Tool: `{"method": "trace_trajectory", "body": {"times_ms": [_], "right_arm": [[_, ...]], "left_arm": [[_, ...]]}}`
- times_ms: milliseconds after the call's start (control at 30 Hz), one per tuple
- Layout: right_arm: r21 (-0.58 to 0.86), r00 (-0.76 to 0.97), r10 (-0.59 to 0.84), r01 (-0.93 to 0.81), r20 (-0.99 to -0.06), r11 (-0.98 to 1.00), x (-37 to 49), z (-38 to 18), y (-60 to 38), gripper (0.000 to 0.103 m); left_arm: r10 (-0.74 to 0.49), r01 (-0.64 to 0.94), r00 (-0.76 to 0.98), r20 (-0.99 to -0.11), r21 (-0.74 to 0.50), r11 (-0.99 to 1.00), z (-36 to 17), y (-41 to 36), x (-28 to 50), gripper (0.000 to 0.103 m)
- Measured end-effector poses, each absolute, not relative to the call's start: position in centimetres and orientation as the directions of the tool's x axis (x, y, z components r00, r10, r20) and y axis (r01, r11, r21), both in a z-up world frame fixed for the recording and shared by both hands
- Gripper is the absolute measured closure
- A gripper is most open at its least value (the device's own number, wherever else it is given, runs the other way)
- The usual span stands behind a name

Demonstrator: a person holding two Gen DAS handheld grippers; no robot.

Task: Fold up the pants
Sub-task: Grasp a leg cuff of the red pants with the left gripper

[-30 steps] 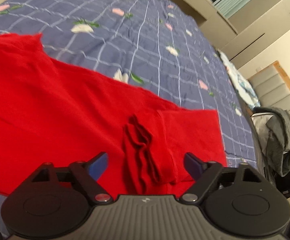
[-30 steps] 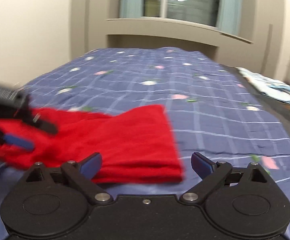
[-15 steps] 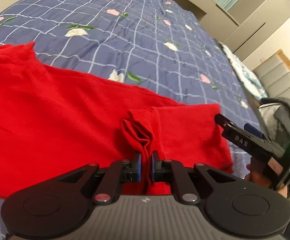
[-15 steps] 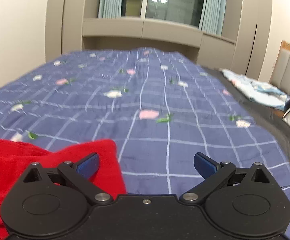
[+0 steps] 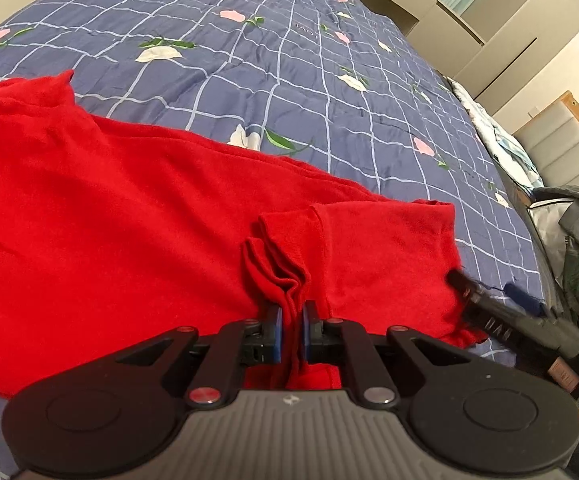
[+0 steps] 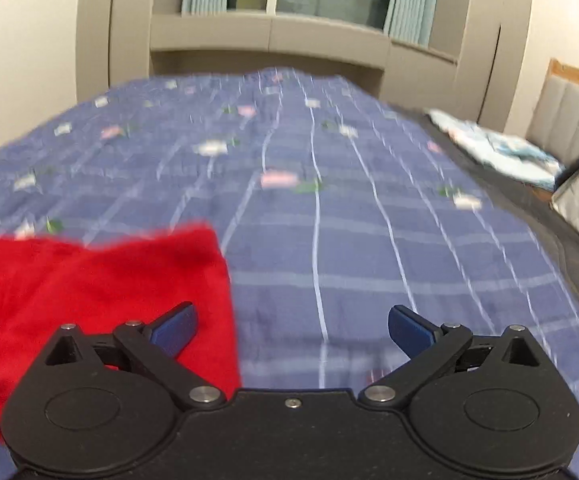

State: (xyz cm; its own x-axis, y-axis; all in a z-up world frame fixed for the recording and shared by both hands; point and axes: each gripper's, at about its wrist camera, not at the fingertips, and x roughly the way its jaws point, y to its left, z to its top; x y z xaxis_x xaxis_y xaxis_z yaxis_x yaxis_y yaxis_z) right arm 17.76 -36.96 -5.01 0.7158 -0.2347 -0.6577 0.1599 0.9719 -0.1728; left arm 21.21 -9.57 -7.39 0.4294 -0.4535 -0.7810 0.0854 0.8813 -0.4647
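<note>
Left tongs (image 5: 292, 330): clamped on a bunched fold of the red pants (image 5: 129, 232).
Right tongs (image 6: 291, 326): held wide open at the pants' edge.
Bed (image 5: 289, 60): pants are spread on it.

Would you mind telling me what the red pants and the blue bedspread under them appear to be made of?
Red pants: likely a soft knit, perhaps cotton; matte, faintly fuzzy, and bunching into limp folds where the left gripper pinches them. Bedspread: seemingly a thin woven, quilted fabric; smooth with slight sheen, fine wrinkles, and a printed grid with flowers.

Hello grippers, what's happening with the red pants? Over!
Left gripper shut on a bunched fold of red pants. Right gripper open at their corner. Blue quilt underneath, nothing blocking.
</note>
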Motion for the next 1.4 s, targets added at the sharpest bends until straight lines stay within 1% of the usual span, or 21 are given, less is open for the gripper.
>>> {"method": "trace_trajectory", "body": {"times_ms": [133,233,433,600,800,1000,1033,1100,1167,1267,1400], "right_arm": [[-0.151,0.701,-0.224,0.166,-0.677,0.974,17.7,-5.5,-37.3,0.001],[-0.172,0.717,-0.229,0.153,-0.658,0.973,17.3,-4.4,-36.2,0.001],[-0.12,0.767,-0.149,0.095,-0.624,0.988,15.6,-2.0,-33.2,0.001],[-0.097,0.79,-0.079,0.025,-0.608,0.995,15.0,-0.5,-30.1,0.001],[-0.095,0.793,-0.007,-0.064,-0.609,0.993,15.2,0.1,-26.3,0.001],[-0.122,0.756,0.015,-0.125,-0.654,0.985,15.6,-1.7,-23.1,0.001],[-0.132,0.748,0.014,-0.135,-0.664,0.982,15.5,-2.1,-22.7,0.001],[-0.145,0.73,0.008,-0.147,-0.683,0.978,15.4,-3.1,-22.3,0.001],[-0.151,0.711,0.001,-0.151,-0.703,0.977,15.4,-4.0,-22.5,0.001],[-0.149,0.702,-0.011,-0.136,-0.712,0.979,15.2,-4.4,-22.9,0.001],[-0.142,0.742,-0.011,-0.114,-0.67,0.983,14.3,-3.6,-23.3,0.001]], "left_arm": [[-0.455,0.098,0.44,-0.774,-0.462,0.881,-6.7,-9.5,21.0,0.094],[-0.454,0.128,0.464,-0.76,-0.45,0.884,-5.5,-9.2,20.5,0.094],[-0.42,0.192,0.52,-0.743,-0.378,0.906,-2.5,-7.5,19.6,0.094],[-0.385,0.177,0.549,-0.742,-0.347,0.921,-1.2,-3.3,18.9,0.094],[-0.333,0.134,0.55,-0.766,-0.313,0.94,-1.8,1.9,18.6,0.094],[-0.348,0.093,0.502,-0.792,-0.351,0.932,-4.9,4.3,19.1,0.092],[-0.349,0.085,0.505,-0.789,-0.356,0.93,-5.3,4.6,19.0,0.089],[-0.337,0.071,0.515,-0.788,-0.353,0.933,-5.6,4.8,18.7,0.079],[-0.318,0.052,0.524,-0.79,-0.343,0.938,-5.4,5.1,18.6,0.064],[-0.299,0.027,0.543,-0.785,-0.339,0.94,-4.8,5.7,18.3,0.057],[-0.295,-0.009,0.611,-0.735,-0.379,0.925,-3.3,6.7,17.0,0.052]]}}
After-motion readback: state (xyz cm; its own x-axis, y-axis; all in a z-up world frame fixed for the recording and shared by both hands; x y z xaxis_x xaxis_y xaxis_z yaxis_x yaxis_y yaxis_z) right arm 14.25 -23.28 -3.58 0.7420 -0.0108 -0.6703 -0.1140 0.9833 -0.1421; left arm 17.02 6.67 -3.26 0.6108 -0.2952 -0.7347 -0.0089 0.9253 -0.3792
